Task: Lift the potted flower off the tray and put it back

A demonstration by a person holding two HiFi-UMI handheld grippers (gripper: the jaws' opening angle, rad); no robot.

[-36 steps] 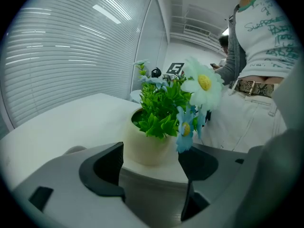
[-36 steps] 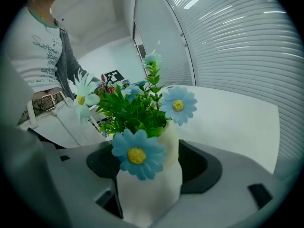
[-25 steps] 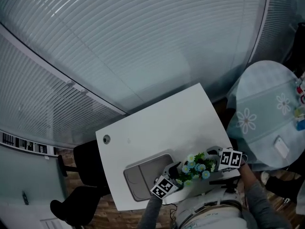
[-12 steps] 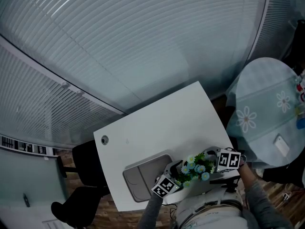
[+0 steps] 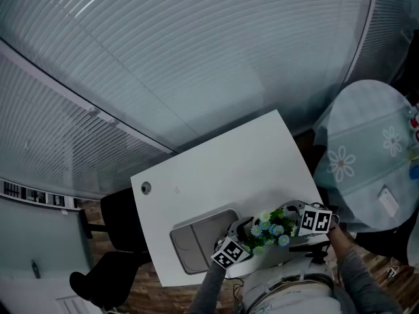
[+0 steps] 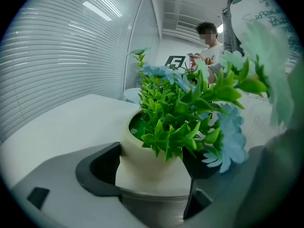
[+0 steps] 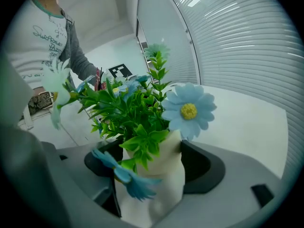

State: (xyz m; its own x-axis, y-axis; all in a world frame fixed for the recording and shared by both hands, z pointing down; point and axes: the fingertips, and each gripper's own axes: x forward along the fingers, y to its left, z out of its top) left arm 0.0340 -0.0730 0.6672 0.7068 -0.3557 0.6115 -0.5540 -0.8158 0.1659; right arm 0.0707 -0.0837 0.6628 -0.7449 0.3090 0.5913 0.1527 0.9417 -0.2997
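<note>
Pot [image 7: 159, 175] just right of tray [image 5: 196, 241]; right gripper [image 7: 149, 167] jaws clamp it, left gripper [image 6: 153, 163] jaws wide round it, just been opening.

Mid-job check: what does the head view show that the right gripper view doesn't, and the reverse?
Head view only: the grey tray on the white table, with the potted flower off it, at its right. Right gripper view only: the right gripper with its jaws closed against the cream pot, and a person's torso behind. Both: the flower's blue blooms and green leaves, and the slatted wall.
</note>
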